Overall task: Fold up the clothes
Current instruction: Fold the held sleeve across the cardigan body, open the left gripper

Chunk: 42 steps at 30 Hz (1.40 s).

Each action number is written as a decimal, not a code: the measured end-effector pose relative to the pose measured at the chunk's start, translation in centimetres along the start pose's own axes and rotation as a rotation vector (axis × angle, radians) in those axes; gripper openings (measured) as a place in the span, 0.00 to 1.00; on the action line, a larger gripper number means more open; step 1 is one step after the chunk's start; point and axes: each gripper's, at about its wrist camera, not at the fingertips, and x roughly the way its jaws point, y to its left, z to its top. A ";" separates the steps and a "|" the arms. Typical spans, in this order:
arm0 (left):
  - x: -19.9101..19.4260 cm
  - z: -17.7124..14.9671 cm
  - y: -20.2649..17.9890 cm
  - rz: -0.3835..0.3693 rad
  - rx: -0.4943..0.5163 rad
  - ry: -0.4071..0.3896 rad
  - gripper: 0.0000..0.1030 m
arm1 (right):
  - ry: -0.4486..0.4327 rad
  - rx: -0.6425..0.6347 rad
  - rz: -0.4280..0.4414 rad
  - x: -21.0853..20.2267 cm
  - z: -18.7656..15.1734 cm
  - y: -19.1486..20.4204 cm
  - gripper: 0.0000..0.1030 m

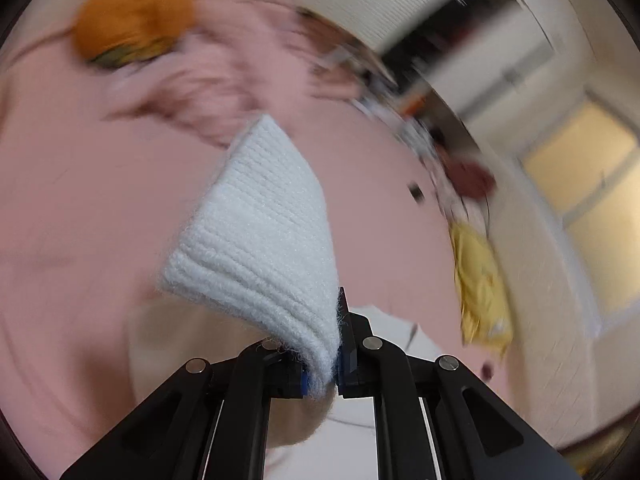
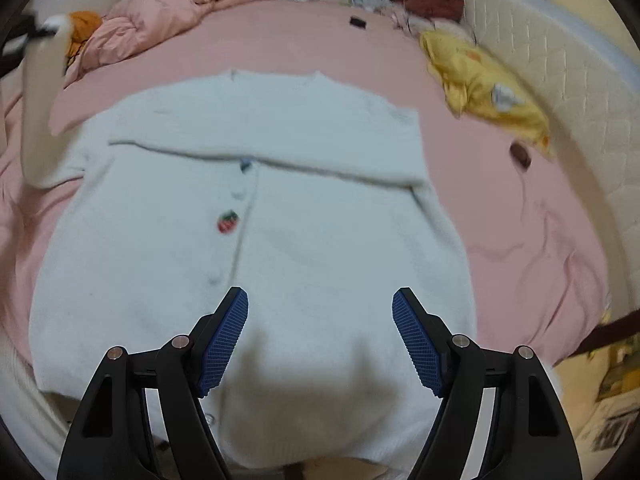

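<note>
A white knitted cardigan (image 2: 280, 208) with a strawberry button lies front up on the pink bed sheet (image 2: 520, 208). One sleeve is folded across its chest. My right gripper (image 2: 320, 336) is open and empty, hovering above the cardigan's lower part. My left gripper (image 1: 324, 376) is shut on the ribbed cuff (image 1: 260, 240) of the other sleeve and holds it up in the air. In the right wrist view that raised sleeve (image 2: 40, 100) hangs at the far left, with the left gripper blurred at its top.
A crumpled pink quilt (image 2: 160, 12) and an orange garment (image 2: 82, 26) lie at the bed's far left. A yellow cloth (image 2: 480, 80) lies at the right by the cream padded headboard (image 2: 560, 80). Small dark objects and clutter sit at the far edge.
</note>
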 end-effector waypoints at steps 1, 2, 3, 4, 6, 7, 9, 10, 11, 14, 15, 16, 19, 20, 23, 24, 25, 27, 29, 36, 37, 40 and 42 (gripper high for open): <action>1.3 0.1 -2.1 -0.006 0.042 0.028 0.09 | 0.006 0.033 0.025 0.3 -0.2 -0.9 0.73; 2.4 0.1 -3.9 -0.011 0.073 0.052 0.09 | 0.010 0.061 0.046 0.5 -0.4 -1.7 0.73; 3.5 -0.1 -5.7 -0.014 0.108 0.076 0.09 | 0.010 0.077 0.059 0.7 -0.5 -2.2 0.73; 4.9 -0.3 -7.8 -0.018 0.146 0.099 0.09 | 0.008 0.087 0.068 0.9 -0.5 -2.6 0.73; 7.2 -0.8 -11.6 -0.041 0.208 0.138 0.09 | 0.001 0.102 0.086 1.1 -0.5 -3.5 0.73; 8.4 -1.8 -13.5 -0.059 0.237 0.163 0.09 | -0.005 0.111 0.096 1.1 -0.5 -3.9 0.73; 11.1 -3.4 -17.0 -0.067 0.294 0.212 0.09 | -0.011 0.126 0.113 1.3 -0.6 -4.5 0.73; 12.4 -4.2 -18.4 -0.058 0.321 0.236 0.09 | -0.010 0.132 0.120 1.4 -0.7 -4.9 0.73; 13.7 -5.1 -19.6 -0.048 0.347 0.258 0.09 | -0.010 0.137 0.128 1.5 -0.8 -5.2 0.73; 17.2 -8.2 -23.0 -0.026 0.415 0.323 0.09 | -0.005 0.172 0.141 2.1 -0.9 -6.6 0.73; 18.4 -9.4 -24.1 -0.021 0.435 0.345 0.09 | 0.001 0.187 0.144 2.4 -1.0 -7.1 0.73; 19.4 -10.6 -25.2 -0.019 0.450 0.364 0.09 | 0.012 0.205 0.147 2.8 -1.2 -7.6 0.73; 22.2 -14.5 -28.1 -0.004 0.501 0.402 0.09 | 0.050 0.260 0.166 4.0 -1.6 -9.1 0.73; 23.0 -16.3 -28.6 0.022 0.538 0.407 0.09 | 0.057 0.269 0.172 4.3 -1.7 -9.3 0.73; 25.9 -20.7 -29.6 0.093 0.596 0.467 0.09 | 0.065 0.269 0.177 4.6 -1.8 -9.3 0.73; 26.7 -21.8 -29.7 0.116 0.616 0.479 0.09 | 0.068 0.268 0.179 4.7 -1.8 -9.3 0.73; 27.2 -22.8 -29.9 0.141 0.640 0.483 0.09 | 0.070 0.268 0.180 4.8 -1.9 -9.3 0.73; 28.1 -24.8 -30.2 0.184 0.693 0.488 0.09 | 0.075 0.268 0.184 5.0 -2.0 -9.3 0.73; 28.2 -26.2 -30.7 0.206 0.758 0.469 0.09 | 0.080 0.267 0.187 5.2 -2.0 -9.4 0.73; 27.1 -28.4 -32.2 0.113 0.753 0.463 0.10 | 0.102 0.259 0.201 5.7 -2.2 -9.0 0.73; 27.8 -29.2 -32.2 0.144 0.787 0.495 0.11 | 0.104 0.253 0.200 5.7 -2.2 -8.9 0.73; 27.5 -29.4 -32.6 0.123 0.794 0.498 0.30 | 0.088 0.253 0.187 5.3 -2.2 -9.3 0.73; 26.5 -28.3 -32.6 0.052 0.706 0.535 0.74 | 0.073 0.272 0.179 5.0 -2.2 -10.1 0.73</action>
